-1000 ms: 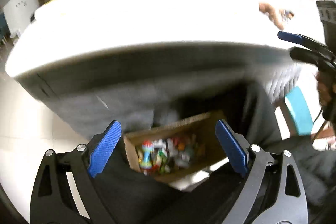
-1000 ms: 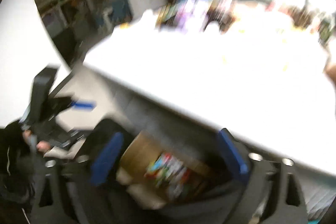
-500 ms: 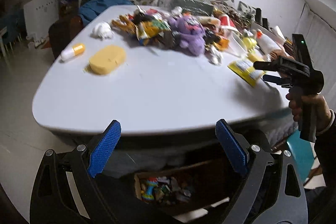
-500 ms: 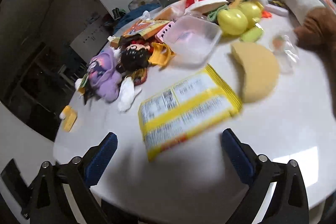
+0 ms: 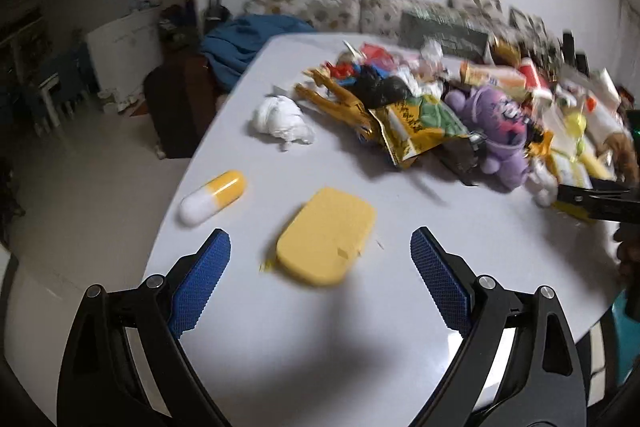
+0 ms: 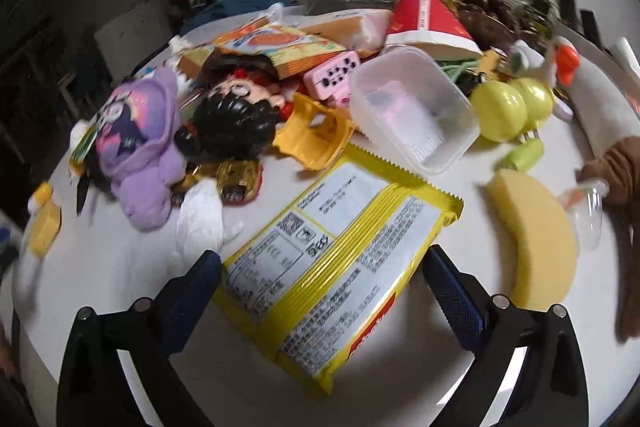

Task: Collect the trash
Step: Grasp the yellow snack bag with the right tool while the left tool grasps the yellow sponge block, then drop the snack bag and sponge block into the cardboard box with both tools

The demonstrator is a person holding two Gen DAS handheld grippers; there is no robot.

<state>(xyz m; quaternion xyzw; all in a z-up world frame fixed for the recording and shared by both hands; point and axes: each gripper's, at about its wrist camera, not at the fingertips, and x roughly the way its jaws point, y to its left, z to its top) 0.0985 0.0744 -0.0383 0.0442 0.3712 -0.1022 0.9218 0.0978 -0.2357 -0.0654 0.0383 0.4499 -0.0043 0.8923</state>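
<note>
both grippers are hanging over the white table (image 5: 360, 347) with nothing held. right gripper (image 6: 322, 279) is closing its jaws slightly, though they are standing wide, straddling the near end of the yellow snack wrapper (image 6: 336, 259), which is lying flat on the table just in front of the clear plastic tub (image 6: 412, 107); the pads are not pressing on it. left gripper (image 5: 320, 259) is spread apart around the near end of the yellow sponge (image 5: 326, 237), not touching it. likely trouble: the flat, slick wrapper may be slipping or buckling out of the pads, and the tips may be scraping the tabletop. toys such as the purple plush (image 6: 136, 147) are crowding nearby and could be nudged.
</note>
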